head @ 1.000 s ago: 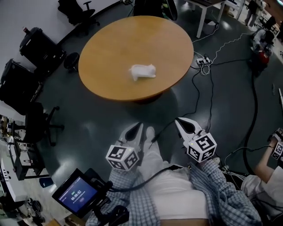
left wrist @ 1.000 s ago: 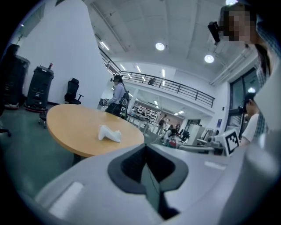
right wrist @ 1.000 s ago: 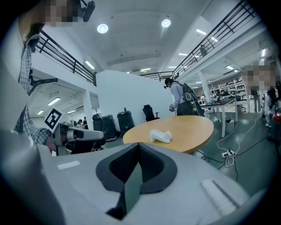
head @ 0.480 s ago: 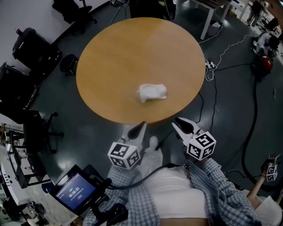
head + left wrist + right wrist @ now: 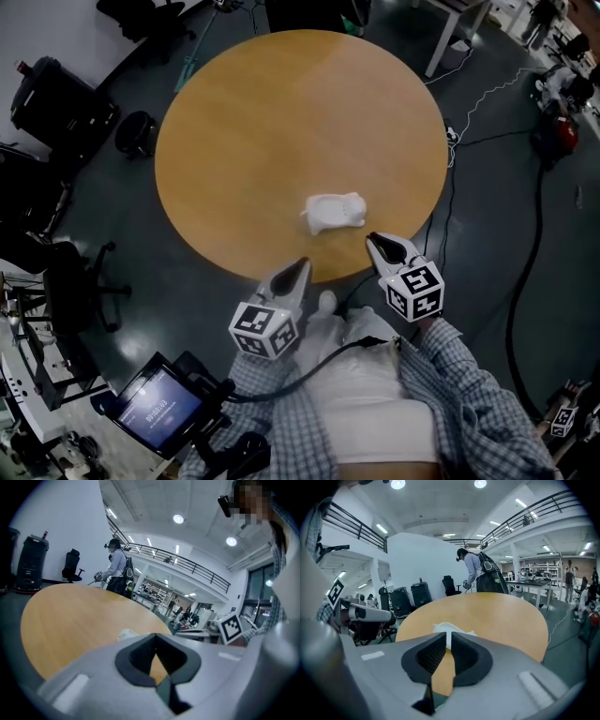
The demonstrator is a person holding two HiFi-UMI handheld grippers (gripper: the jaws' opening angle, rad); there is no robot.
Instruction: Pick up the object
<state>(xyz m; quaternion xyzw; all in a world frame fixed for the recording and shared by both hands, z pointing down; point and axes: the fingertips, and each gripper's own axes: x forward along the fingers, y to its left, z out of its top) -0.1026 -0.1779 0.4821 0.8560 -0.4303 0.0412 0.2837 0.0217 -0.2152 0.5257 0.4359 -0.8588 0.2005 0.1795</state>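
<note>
The left tool hides most of the white object.

A round wooden desk spreads ahead of the left claw, its near rim close by the claw's tip. Well off to the claw's left, black cases stand on the dark floor, with a black office chair nearer. Behind the claw and to its left, a lit blue screen sits on a black mount. Far to the claw's right, dark cables trail over the floor, and a power strip lies just past the desk's right rim. Beyond the desk's far side stands a person with a backpack.
</note>
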